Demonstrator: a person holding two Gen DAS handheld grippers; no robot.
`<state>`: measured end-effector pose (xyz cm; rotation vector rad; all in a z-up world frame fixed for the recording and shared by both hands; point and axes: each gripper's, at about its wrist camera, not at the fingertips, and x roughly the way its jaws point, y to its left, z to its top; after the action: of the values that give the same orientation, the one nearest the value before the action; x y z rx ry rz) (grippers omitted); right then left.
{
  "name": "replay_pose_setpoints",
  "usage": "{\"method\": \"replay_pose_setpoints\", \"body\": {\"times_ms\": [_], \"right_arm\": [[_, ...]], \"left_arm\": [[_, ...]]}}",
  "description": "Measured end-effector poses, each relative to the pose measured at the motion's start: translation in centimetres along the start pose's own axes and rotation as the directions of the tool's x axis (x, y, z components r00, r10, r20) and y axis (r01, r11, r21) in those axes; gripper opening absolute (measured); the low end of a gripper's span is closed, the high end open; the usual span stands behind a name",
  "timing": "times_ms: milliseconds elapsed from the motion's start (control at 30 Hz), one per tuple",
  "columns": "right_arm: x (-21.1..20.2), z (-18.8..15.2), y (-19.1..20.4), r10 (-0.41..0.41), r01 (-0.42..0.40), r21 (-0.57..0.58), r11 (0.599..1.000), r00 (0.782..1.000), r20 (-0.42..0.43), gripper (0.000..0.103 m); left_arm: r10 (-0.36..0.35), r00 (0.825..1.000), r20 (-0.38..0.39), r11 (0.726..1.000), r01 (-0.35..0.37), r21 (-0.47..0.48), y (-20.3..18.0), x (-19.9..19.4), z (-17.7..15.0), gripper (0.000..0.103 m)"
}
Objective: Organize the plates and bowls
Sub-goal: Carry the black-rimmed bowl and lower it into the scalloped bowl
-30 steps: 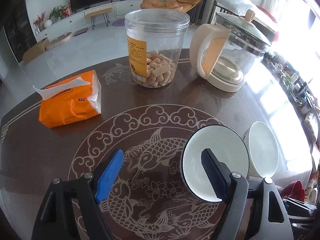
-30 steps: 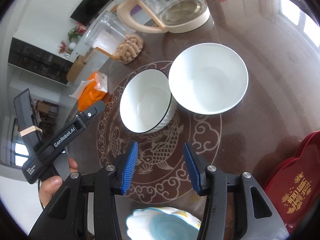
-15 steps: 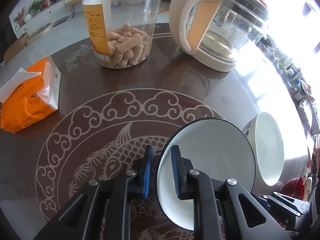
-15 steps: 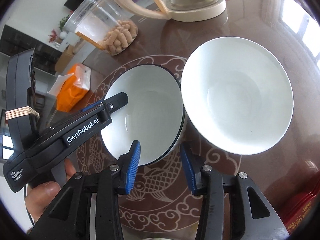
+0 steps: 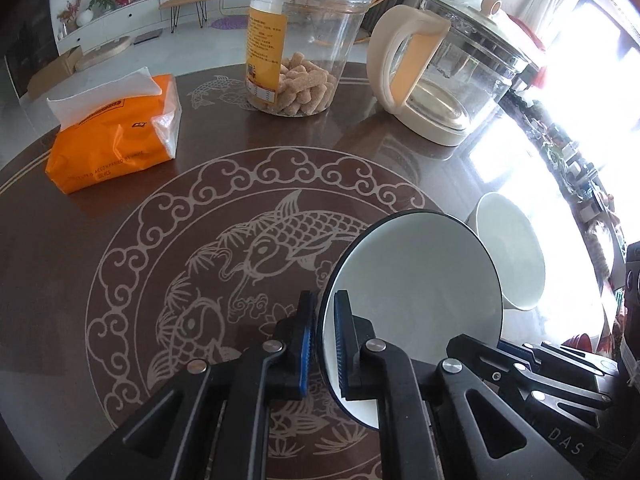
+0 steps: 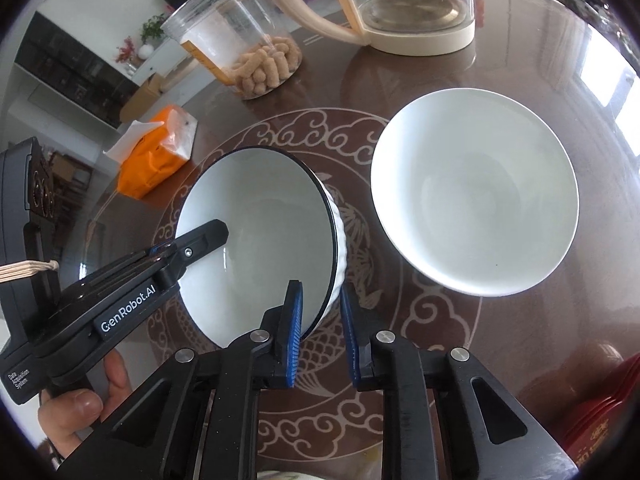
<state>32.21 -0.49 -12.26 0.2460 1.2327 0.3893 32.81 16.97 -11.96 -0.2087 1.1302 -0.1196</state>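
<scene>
My left tool (image 5: 320,332) is clenched on the black-rimmed bowl (image 6: 256,240)'s near-left rim; my right tool (image 6: 320,320) is closing astride its near-right rim. The plain white bowl (image 6: 476,192) sits just right on the surface (image 6: 520,340).

black-rimmed bowl (image 6: 276,216): white, thin black rim, ribbed outside
plain bowl (image 6: 476,188): all white
table (image 5: 132,216): dark brown, pale carp inside a cloud-scroll ring
tissue pack (image 5: 108,140): orange, white tissue on top
jar (image 5: 304,44): clear, orange label, tan snacks
kettle (image 5: 436,80): clear glass, cream handle and base
gripper pads (image 6: 294,332): blue, on black
</scene>
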Motion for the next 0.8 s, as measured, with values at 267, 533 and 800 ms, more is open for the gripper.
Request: {"method": "replay_pose_setpoints", "body": {"times_ms": [267,533,800], "right_arm": [[-6.2,-4.0,1.3,0.056,-0.052,-0.083,0.995,0.998,0.040,0.019],[-12.2,-11.9,1.4,0.086,-0.083,-0.158,0.984,0.996,0.009,0.019],[-11.0,-17.9,0.4,0.067,-0.082,-0.161,0.984,0.993,-0.101,0.019]], "left_arm": [[-0.012,0.997,0.076,0.999,0.015,-0.033,-2.2,-8.2,-5.9,0.009],[0.006,0.995,0.102,0.999,-0.003,-0.033,-4.9,-14.1,-14.9,0.009],[0.013,0.998,0.055,0.997,-0.009,-0.073,-4.9,-13.0,-20.8,0.009]]}}
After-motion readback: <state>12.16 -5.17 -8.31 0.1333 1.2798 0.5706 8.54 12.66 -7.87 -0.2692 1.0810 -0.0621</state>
